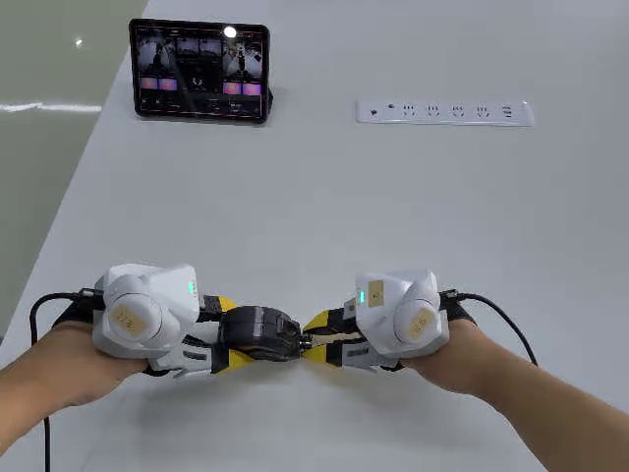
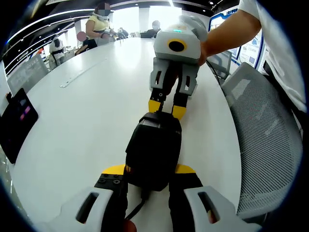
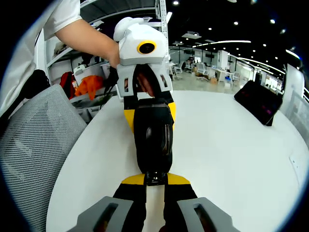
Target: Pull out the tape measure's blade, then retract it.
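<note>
Now, left hand-held gripper (image 2: 149, 169) clamps tape measure (image 2: 154, 145), right (image 3: 155, 180) pinches blade tip (image 3: 155, 177)

The white table (image 1: 324, 197) was seen by the head view from above the near edge, angled forward and down, with a tablet (image 1: 200, 71) and a power strip (image 1: 444, 111) at the far side. The left gripper view was set low over the tabletop and faced the right gripper (image 2: 166, 108) at close range. The right gripper view was faced back at the left gripper (image 3: 149, 116). The tape measure (image 1: 259, 332) between them and the tablet were shared by all three views.
</note>
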